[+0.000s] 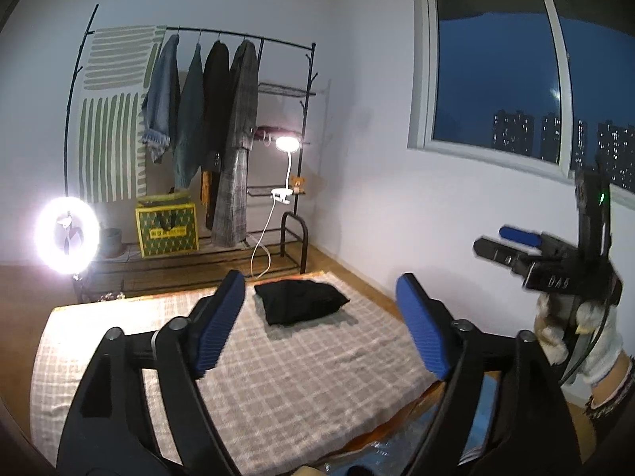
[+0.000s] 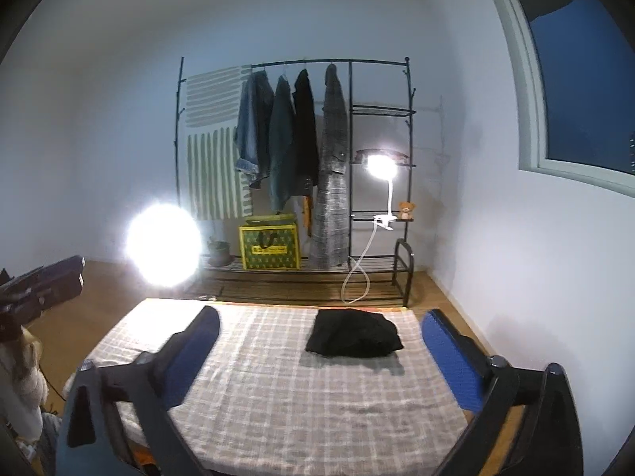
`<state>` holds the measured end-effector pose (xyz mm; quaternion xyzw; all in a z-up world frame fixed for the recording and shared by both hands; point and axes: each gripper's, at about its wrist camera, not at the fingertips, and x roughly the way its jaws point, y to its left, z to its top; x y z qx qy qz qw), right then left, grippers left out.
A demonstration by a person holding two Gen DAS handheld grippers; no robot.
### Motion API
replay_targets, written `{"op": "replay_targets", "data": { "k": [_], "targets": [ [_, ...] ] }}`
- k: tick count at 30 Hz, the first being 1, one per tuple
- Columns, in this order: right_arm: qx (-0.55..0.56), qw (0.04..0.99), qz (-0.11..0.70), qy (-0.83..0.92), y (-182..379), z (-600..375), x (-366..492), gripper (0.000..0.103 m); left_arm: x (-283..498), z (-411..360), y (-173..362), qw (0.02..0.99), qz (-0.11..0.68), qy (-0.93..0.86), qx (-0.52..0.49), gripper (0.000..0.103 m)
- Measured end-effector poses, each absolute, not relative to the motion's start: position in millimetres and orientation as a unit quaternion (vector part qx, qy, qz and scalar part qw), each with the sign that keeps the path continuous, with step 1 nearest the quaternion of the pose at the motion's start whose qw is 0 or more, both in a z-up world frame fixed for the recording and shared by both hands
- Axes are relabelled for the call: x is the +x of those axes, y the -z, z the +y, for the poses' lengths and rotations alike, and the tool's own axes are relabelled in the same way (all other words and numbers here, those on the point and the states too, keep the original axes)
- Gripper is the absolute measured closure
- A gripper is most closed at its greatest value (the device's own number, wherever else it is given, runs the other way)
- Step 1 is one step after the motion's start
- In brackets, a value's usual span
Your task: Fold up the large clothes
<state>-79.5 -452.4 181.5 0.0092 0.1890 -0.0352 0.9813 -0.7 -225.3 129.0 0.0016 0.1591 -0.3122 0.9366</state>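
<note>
A folded black garment lies in a compact bundle on the checked cover of the bed, close to the far edge and towards the far right corner, on the window side. Nothing touches it; the rest of the cover lies bare and flat.

Both grippers hang in the air over the near end of the bed, well apart from the garment. The left gripper has its blue-padded fingers spread wide with nothing between them; seen along its fingers, the black bundle sits far beyond the gap. The right gripper stands just as wide, also holding nothing. In the left wrist view the right gripper shows again at the right side, blurred, held by a hand in a pale glove.

Beyond the far edge of the bed a black clothes rack stands against the wall, with four garments hanging from its rail: a denim one, a dark green one, a black one and a grey checked coat. A yellow and green bag sits on the rack's lower shelf, a clip lamp glows on its side shelves beside a small teddy bear, and a ring light shines on the floor at the left. A window on the right wall shows a dark sky and lit tower blocks.
</note>
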Motion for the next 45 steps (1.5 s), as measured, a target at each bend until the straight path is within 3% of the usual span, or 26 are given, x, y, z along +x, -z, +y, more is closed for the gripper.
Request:
{"op": "replay_targets", "data": {
  "k": [8,45],
  "targets": [
    [0.032,0.978,0.196,0.064,-149,-456,-71,0.000,4,-222,-85,0.939,0.173,0.298,0.024,0.000],
    [0.026,0.960,0.248,0.124,27,-450,21,0.000,86,-234,64,0.941,0.254,0.216,0.050,0.000]
  ]
}}
